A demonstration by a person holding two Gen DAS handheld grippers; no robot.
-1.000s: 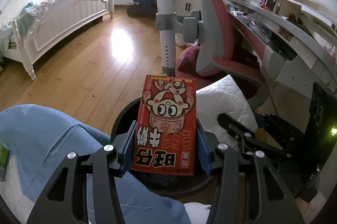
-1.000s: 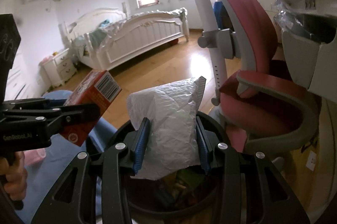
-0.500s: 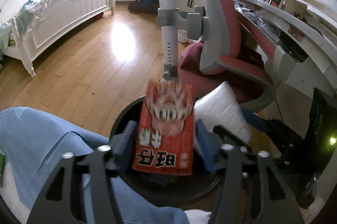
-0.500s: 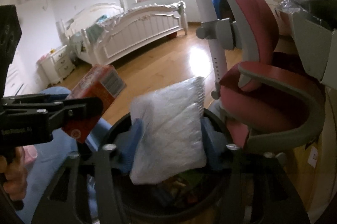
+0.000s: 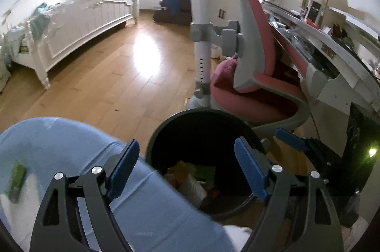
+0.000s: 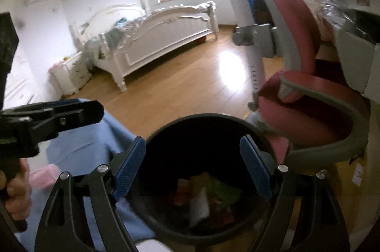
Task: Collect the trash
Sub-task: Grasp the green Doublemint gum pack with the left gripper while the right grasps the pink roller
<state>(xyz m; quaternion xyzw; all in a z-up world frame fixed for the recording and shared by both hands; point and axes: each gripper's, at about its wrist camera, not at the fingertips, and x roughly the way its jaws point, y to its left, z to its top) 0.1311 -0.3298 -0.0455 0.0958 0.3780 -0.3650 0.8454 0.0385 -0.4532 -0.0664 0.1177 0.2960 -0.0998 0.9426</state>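
A black round trash bin [image 5: 156, 133] stands on the wooden floor, right under both grippers. Mixed trash [image 5: 190, 180] lies at its bottom, with a white packet [image 6: 200, 204] among coloured wrappers. My left gripper [image 5: 186, 145] hangs over the bin's near rim, its jaws opening with nothing between the blue pads. My right gripper [image 6: 192, 141] hovers above the same bin [image 6: 213, 115], its jaws also opening and empty. The left gripper [image 6: 71, 109] shows at the left of the right wrist view, held by a hand.
A pink and grey desk chair [image 5: 256, 76] stands just beyond the bin, against a cluttered desk [image 5: 332, 57] on the right. A person's leg in blue trousers [image 5: 71, 145] lies left of the bin. A white bed [image 5: 71, 24] stands far left across the floor.
The left gripper let go of the red carton and the right one of the white packet; both dropped out of the jaws into the bin. Both jaws stand wider.
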